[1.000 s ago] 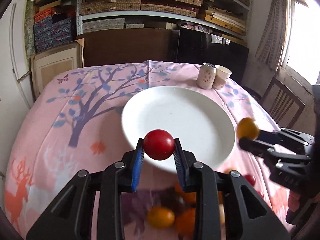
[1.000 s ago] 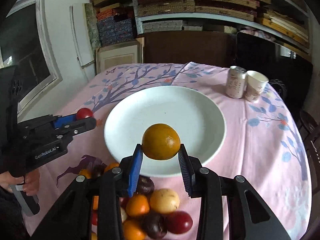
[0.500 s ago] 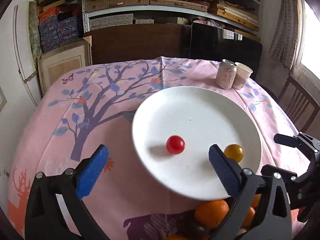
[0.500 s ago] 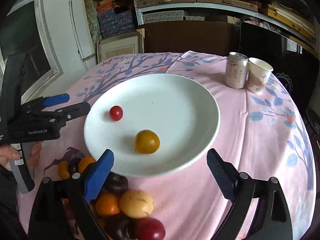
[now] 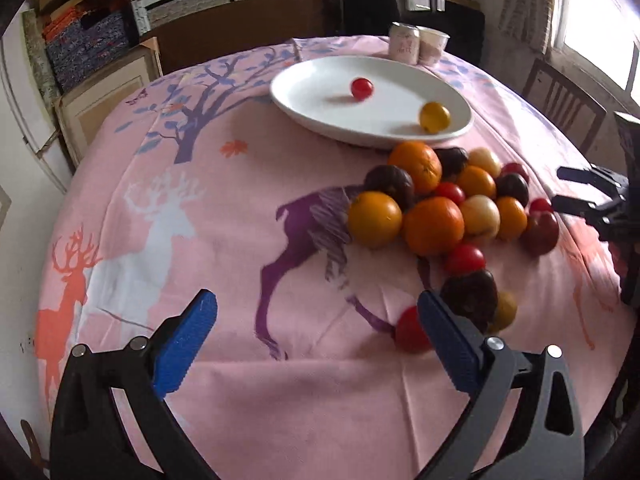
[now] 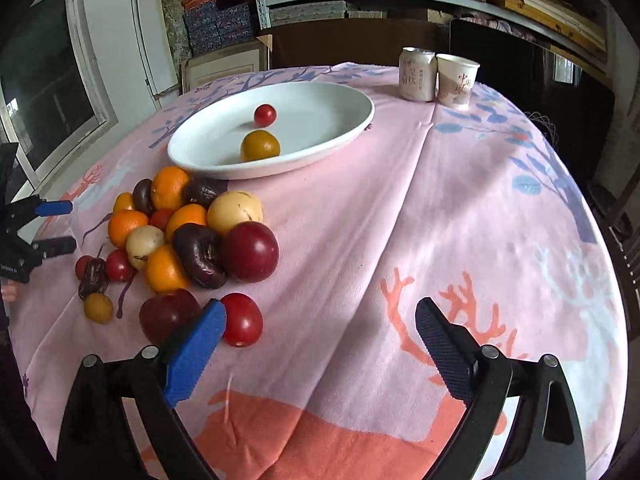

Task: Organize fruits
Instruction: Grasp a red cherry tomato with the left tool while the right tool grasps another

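A white plate (image 5: 320, 92) (image 6: 340, 120) holds a small red tomato (image 5: 362, 88) (image 6: 265, 115) and a yellow fruit (image 5: 434, 117) (image 6: 260, 145). A pile of several fruits (image 5: 436, 208) (image 6: 188, 232), orange, dark purple, red and pale yellow, lies on the pink cloth in front of the plate. My left gripper (image 5: 316, 338) is open and empty over the cloth, left of the pile. My right gripper (image 6: 320, 340) is open and empty, right of the pile, a red tomato (image 6: 242, 319) by its left finger.
A drink can (image 6: 417, 74) and a paper cup (image 6: 457, 79) stand behind the plate. A wooden chair (image 5: 564, 104) stands beyond the table's right edge. Shelves with boxes line the back wall.
Both grippers opened and dropped the red tomato and the yellow fruit onto the plate. Both then pulled back from the plate toward the near side of the pile.
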A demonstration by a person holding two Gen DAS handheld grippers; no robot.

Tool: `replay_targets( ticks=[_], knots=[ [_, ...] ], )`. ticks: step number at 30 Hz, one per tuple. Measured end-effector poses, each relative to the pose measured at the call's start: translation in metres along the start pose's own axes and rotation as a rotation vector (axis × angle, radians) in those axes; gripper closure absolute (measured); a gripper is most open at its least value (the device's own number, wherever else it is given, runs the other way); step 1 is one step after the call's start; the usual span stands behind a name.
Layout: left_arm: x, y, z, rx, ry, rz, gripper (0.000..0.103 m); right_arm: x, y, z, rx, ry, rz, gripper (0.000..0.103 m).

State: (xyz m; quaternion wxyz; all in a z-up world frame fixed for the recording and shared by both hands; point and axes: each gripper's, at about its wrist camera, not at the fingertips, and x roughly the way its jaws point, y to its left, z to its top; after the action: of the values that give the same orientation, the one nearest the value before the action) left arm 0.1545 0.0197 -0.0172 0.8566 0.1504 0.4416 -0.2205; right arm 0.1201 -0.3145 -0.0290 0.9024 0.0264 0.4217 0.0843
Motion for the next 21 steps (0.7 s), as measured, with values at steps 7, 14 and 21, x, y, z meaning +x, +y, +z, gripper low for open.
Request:
replay_targets(
  ticks=[7,14,21],
  knots=[
    [0.008,-0.036,-0.006,0.142,0.013,-0.01,0.004,0.007,0.015,-0.003,-0.002,0.033,0.04,0.007],
    [0.02,-0.049,-0.016,0.169,0.064,-0.053,0.006,0.008,0.013,-0.007,0.054,0.039,0.102,0.02],
    [0.011,-0.056,-0.016,0.208,0.009,-0.15,0.073,-0.008,0.05,-0.014,-0.011,0.02,0.089,0.079]
  ],
)
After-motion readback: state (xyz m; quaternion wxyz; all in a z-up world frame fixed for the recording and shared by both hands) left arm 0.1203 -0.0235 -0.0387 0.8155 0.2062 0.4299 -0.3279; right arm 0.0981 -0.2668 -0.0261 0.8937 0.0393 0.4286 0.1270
